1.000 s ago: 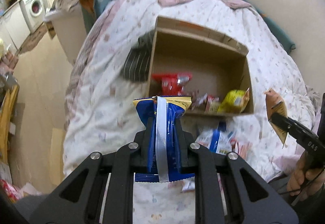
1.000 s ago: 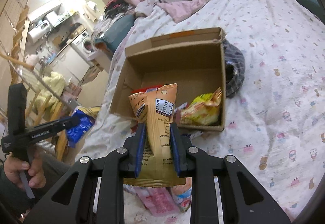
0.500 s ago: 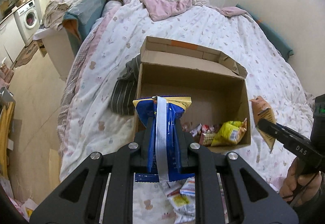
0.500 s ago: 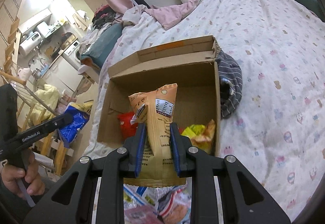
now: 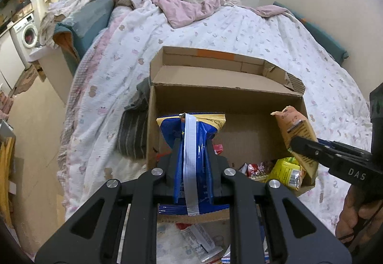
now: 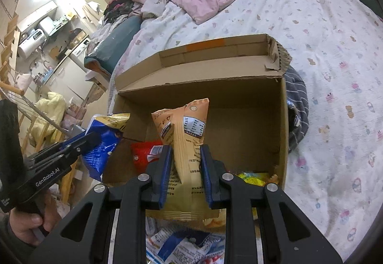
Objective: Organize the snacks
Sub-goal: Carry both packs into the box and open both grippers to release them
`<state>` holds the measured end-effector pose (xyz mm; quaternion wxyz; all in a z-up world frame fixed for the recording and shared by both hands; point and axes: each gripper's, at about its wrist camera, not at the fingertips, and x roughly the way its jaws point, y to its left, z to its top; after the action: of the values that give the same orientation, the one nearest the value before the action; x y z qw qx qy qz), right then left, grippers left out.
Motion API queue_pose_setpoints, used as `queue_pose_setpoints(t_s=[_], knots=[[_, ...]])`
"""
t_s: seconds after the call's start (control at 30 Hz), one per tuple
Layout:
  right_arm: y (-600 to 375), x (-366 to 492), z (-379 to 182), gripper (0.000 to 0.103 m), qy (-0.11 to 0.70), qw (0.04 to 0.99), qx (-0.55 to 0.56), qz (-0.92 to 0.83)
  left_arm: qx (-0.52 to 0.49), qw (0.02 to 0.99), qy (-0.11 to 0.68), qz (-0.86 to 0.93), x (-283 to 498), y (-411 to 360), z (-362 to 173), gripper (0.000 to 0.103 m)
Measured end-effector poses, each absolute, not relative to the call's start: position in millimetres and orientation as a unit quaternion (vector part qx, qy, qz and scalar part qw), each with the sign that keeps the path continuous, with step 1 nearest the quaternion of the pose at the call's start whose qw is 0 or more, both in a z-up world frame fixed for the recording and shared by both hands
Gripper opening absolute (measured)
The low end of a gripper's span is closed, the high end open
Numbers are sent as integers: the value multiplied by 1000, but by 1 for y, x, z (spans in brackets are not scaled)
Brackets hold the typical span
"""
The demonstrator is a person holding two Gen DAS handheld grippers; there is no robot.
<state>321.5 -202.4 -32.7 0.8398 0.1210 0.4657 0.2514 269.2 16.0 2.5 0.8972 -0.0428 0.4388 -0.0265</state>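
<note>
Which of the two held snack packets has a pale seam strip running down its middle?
The blue packet in the left gripper; the orange packet in the right gripper shows a nutrition label instead.

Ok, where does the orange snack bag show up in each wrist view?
Left wrist view: orange snack bag at right, over the cardboard box's right side, held by the right gripper.
Right wrist view: the bag sits centre, upright between the fingers.
Shared landmark: the orange tape strip on the box's back flap.
</note>
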Motion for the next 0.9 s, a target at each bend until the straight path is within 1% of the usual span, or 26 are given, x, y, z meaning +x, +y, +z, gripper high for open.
queue_pose_setpoints(t_s=[0.1,0.2,0.33,0.53,0.73,0.77,0.83,0.87,0.9], knots=[[-203,323,-38,25,472,836,125,249,-51,896,439,-28,275,18,-4,14],[-203,325,-43,25,479,832,125,248,-70,884,460,-46,281,16,-14,14],[-205,327,-49,25,490,826,134,245,-58,884,461,-41,281,10,-17,14],[-208,329,-54,26,499,821,147,237,-66,878,471,-48,280,8,-18,15],[-210,330,-55,30,502,817,157,236,-66,879,469,-51,277,8,-17,15],[-210,332,-56,33,505,815,159,237,-65,879,470,-52,277,7,-17,15],[-210,332,-56,50,506,811,166,241,-63,877,473,-56,276,5,-17,15],[-211,331,-56,64,503,813,168,241,-62,877,473,-58,276,4,-17,15],[-212,329,-54,67,497,817,167,240,-60,876,474,-60,275,2,-17,15]])
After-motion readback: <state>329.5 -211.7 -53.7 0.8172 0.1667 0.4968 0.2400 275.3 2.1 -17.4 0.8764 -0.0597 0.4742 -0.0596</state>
